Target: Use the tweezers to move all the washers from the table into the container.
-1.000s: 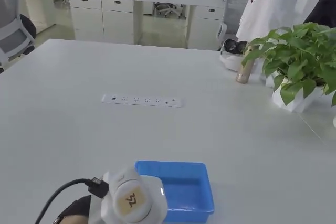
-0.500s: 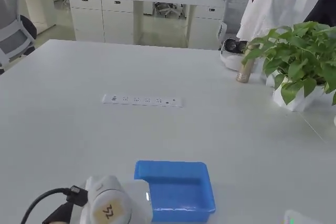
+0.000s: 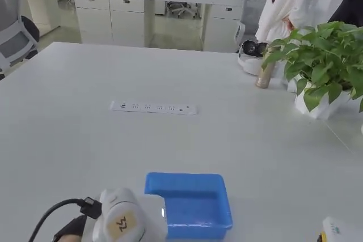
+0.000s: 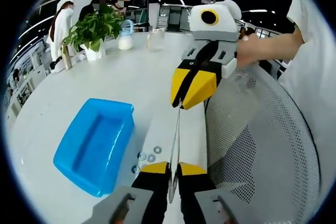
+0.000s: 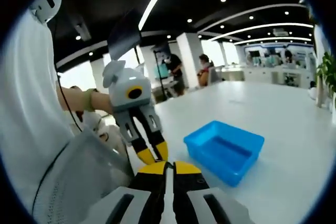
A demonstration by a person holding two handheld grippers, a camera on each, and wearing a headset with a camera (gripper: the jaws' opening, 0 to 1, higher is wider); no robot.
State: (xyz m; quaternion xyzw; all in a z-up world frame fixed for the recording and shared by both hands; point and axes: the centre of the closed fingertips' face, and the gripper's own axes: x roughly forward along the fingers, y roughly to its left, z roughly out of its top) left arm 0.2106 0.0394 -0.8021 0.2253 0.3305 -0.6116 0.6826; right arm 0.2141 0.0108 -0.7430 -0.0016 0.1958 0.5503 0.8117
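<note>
Washers (image 4: 151,158) beside container (image 4: 79,171); plant (image 4: 94,27), pwr strip (image 3: 153,108) beyond.

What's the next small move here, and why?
Probably lower the tweezers toward the washers lying on the table beside the blue container. The left hand-held gripper is shut on the tweezers, and the washers are not yet in the container.

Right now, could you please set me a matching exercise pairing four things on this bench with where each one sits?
1 washers
2 tweezers
3 power strip
4 plant

a in a white pot
b beside the blue container
c flat on the table, beyond that container
d held between the left gripper and the right gripper

Pairs: 1-b; 2-d; 3-c; 4-a
</note>
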